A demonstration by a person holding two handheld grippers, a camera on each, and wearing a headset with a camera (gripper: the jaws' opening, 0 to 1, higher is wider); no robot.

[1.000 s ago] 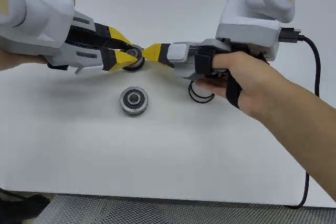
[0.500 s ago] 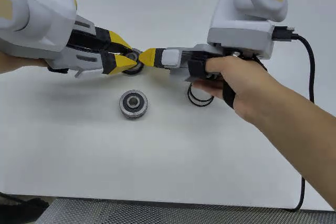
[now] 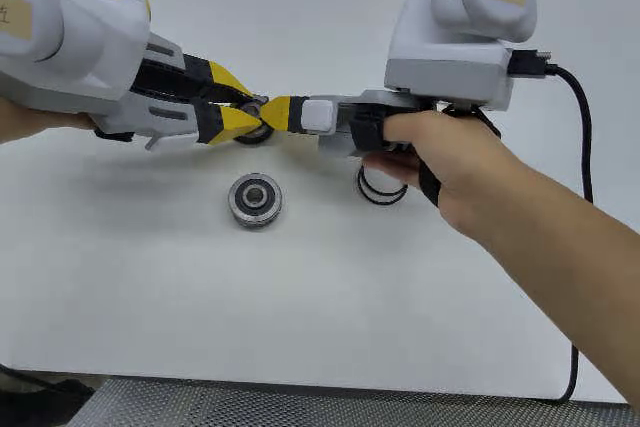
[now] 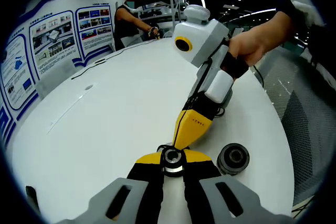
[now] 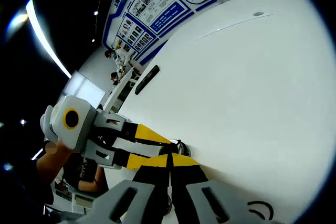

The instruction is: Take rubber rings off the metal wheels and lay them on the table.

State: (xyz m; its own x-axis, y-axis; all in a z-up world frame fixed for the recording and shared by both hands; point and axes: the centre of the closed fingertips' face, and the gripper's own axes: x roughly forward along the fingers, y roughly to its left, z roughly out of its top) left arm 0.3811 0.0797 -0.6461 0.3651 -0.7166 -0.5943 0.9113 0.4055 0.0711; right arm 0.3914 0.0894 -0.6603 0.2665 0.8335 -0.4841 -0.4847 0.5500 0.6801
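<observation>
My left gripper (image 3: 248, 115) (image 4: 172, 155) is shut on a metal wheel (image 3: 256, 128) (image 4: 172, 162) and holds it above the white table (image 3: 300, 287). From the right, my right gripper (image 3: 274, 112) (image 5: 170, 157) meets it, jaws shut on the black rubber ring at the wheel's rim; its yellow tip (image 4: 184, 132) touches the wheel's far edge. A second wheel (image 3: 255, 198) (image 4: 233, 158) with its ring on lies flat on the table below them. Loose black rubber rings (image 3: 382, 187) (image 5: 261, 209) lie under my right hand.
A black cable (image 3: 585, 197) runs from the right gripper down the table's right side. The table's front edge (image 3: 300, 382) is near the bottom of the head view. People stand at shelves (image 4: 157, 9) far behind the table.
The right gripper has edged left, its tips now pressed against the wheel held in the left gripper. The wheel and rings on the table have stayed put.
</observation>
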